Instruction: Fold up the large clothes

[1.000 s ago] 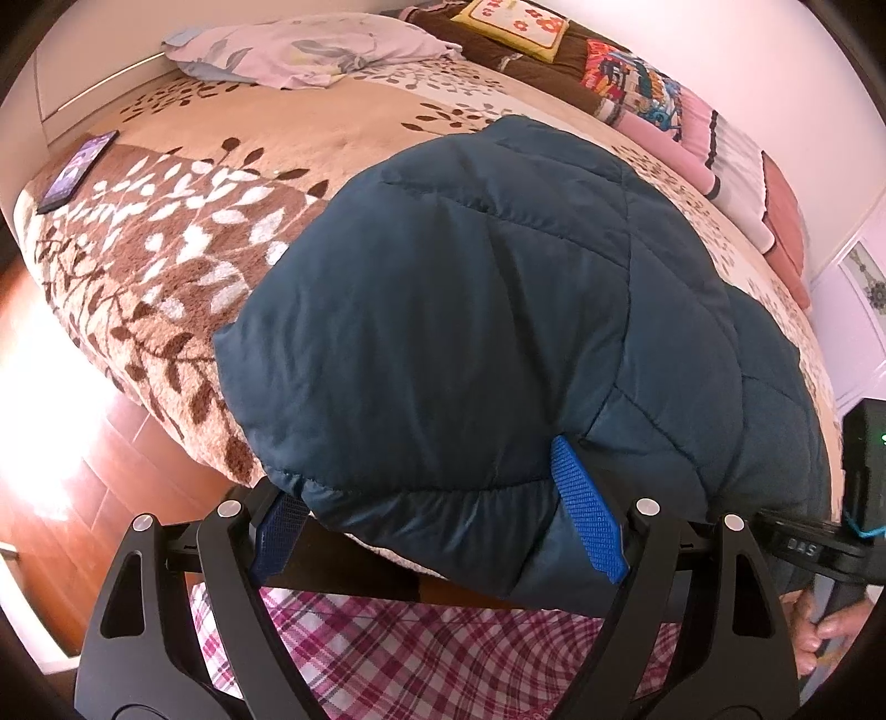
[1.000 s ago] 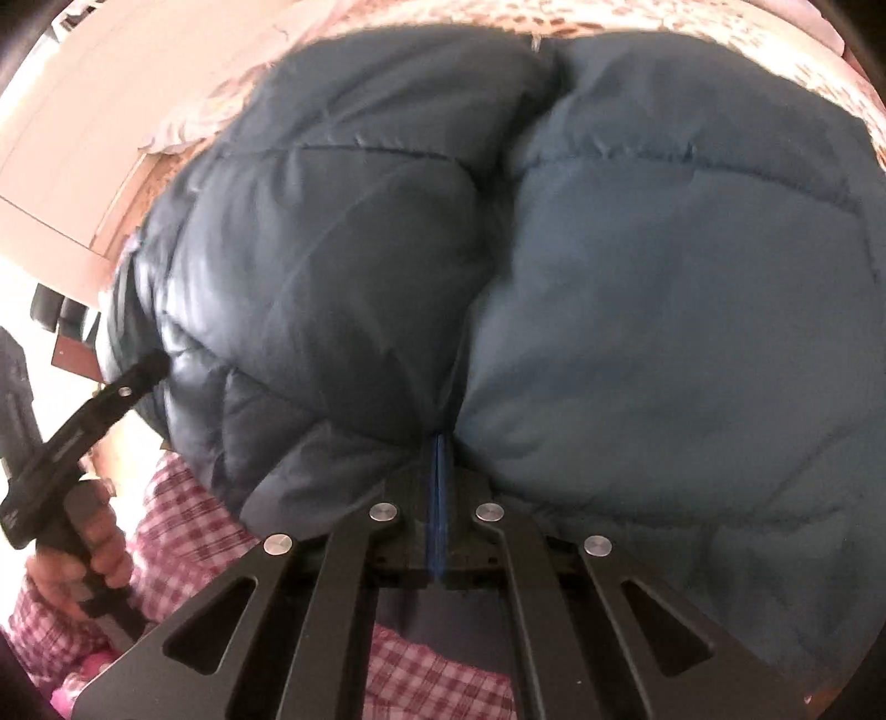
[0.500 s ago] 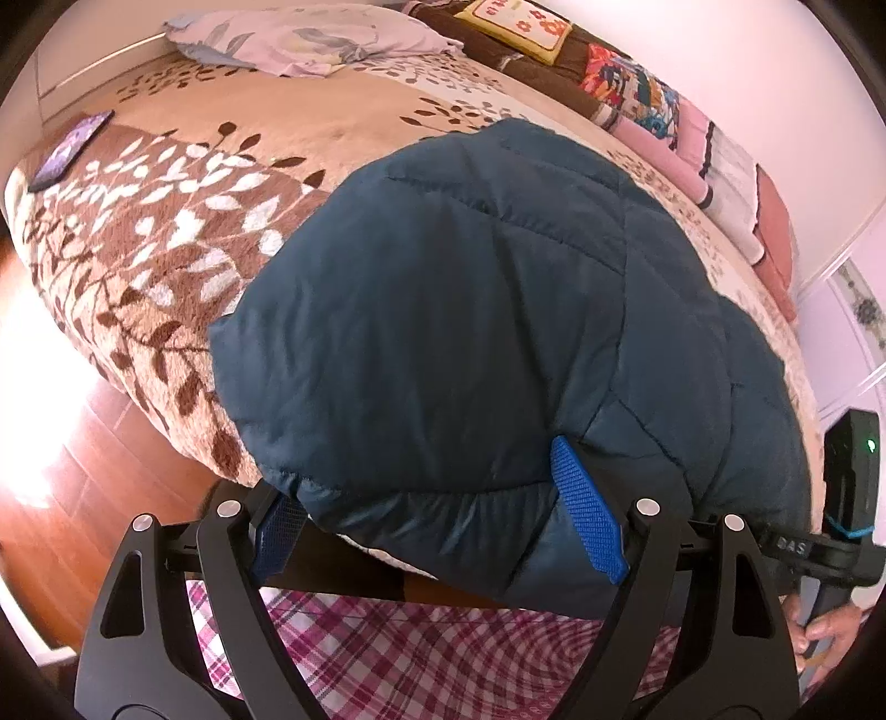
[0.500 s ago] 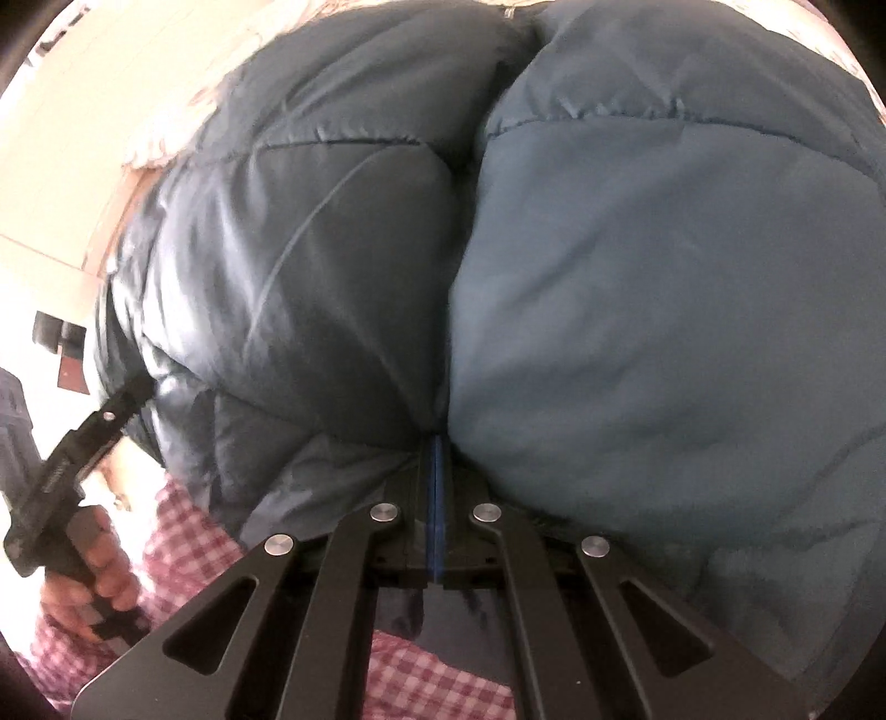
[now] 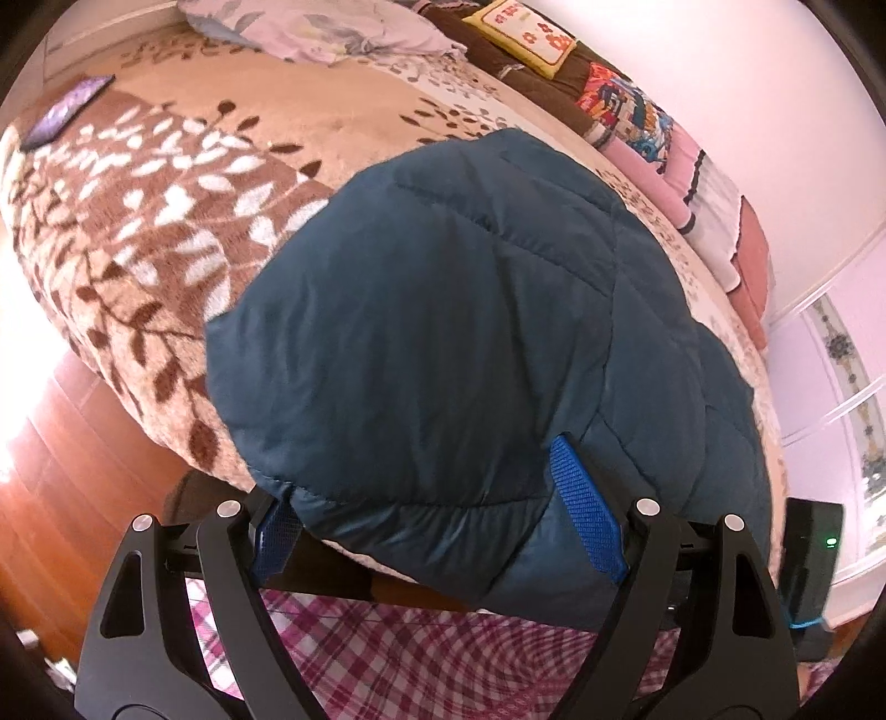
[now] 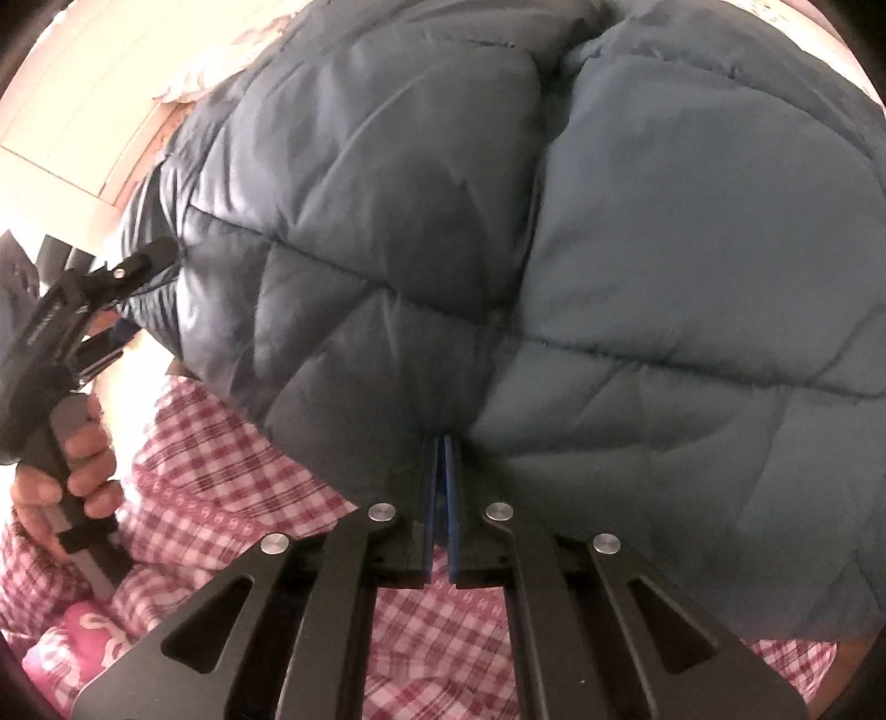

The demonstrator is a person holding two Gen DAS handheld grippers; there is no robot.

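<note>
Jacket (image 6: 637, 266) seemingly pinched in right gripper's (image 6: 441, 459) near-shut jaws.

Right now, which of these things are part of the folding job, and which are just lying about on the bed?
Part of the job:
- quilted teal jacket
- left tool
- right tool

Just lying about:
- phone
- floral pillow
- yellow cushion
- stacked folded blankets

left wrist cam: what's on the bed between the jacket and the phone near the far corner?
Nothing but bare leaf-patterned bedspread between the quilted teal jacket and the phone, as the left wrist view shows.
</note>
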